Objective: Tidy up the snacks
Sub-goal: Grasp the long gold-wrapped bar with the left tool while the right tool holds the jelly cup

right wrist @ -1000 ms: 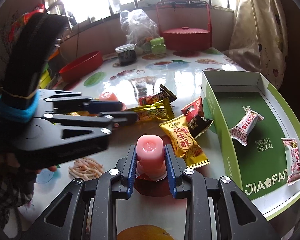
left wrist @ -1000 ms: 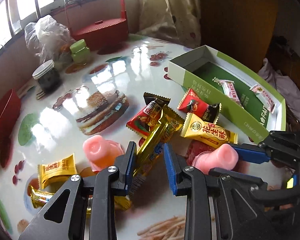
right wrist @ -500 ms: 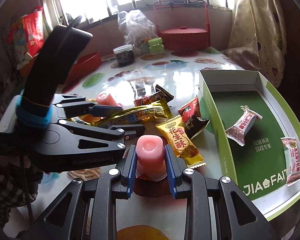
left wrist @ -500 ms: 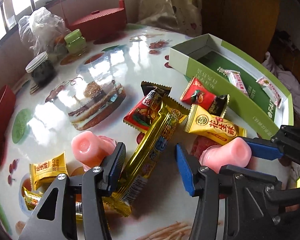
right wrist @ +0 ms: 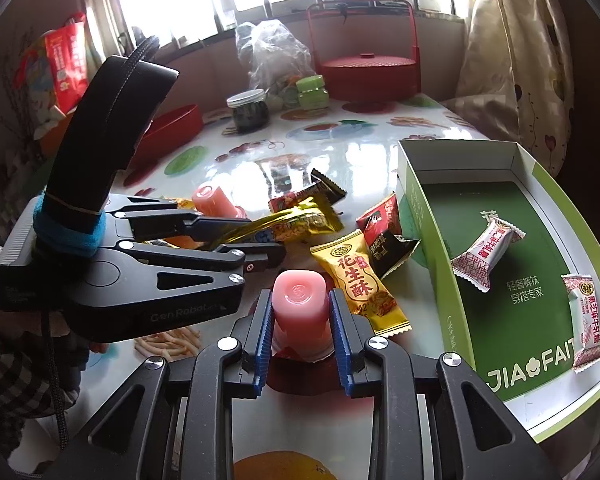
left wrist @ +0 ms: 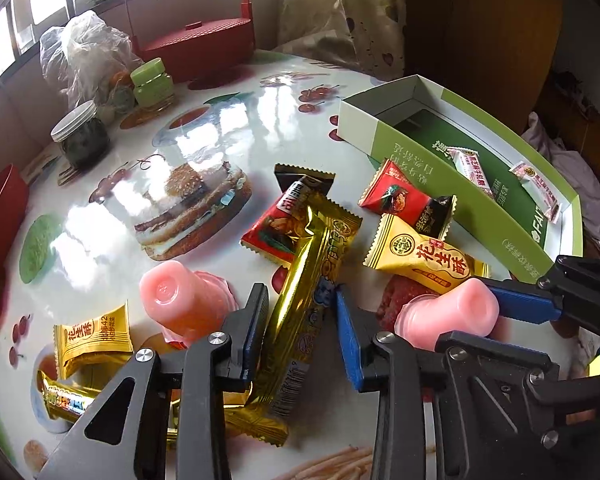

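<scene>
Snacks [left wrist: 284, 224] mostly loose on the glossy printed table [left wrist: 228, 128], heaped just beside the long wall of the green box [left wrist: 440, 168]; only two white packets [right wrist: 486, 254] inside it so far, so by the look of it most of the sorting is not yet done. Biggest change on the left side: left gripper [left wrist: 300, 300] now straddling the long gold bar [left wrist: 312, 264], jaws wider than a second ago after a brief release, and just been closing again. Not a firm bite yet, with one blue pad [left wrist: 256, 328] right against the wrapper and a sliver of table showing before the other. Reads as a re-grip lower on the bar, probably ahead of a lift toward the box. No change on the right side: right gripper [right wrist: 300, 312] still clenched on the pink jelly cup [right wrist: 298, 300], pads pressed to both its sides, cup upside down on the table and not yet carried off. Gold bar shiny, crinkled and slippery-looking, lying slantwise with its far end over a red packet [left wrist: 268, 228]. Second pink jelly cup [left wrist: 176, 300] tipped just left of the left gripper. Yellow packet [left wrist: 424, 260] between the bar and the box, small and flat.
</scene>
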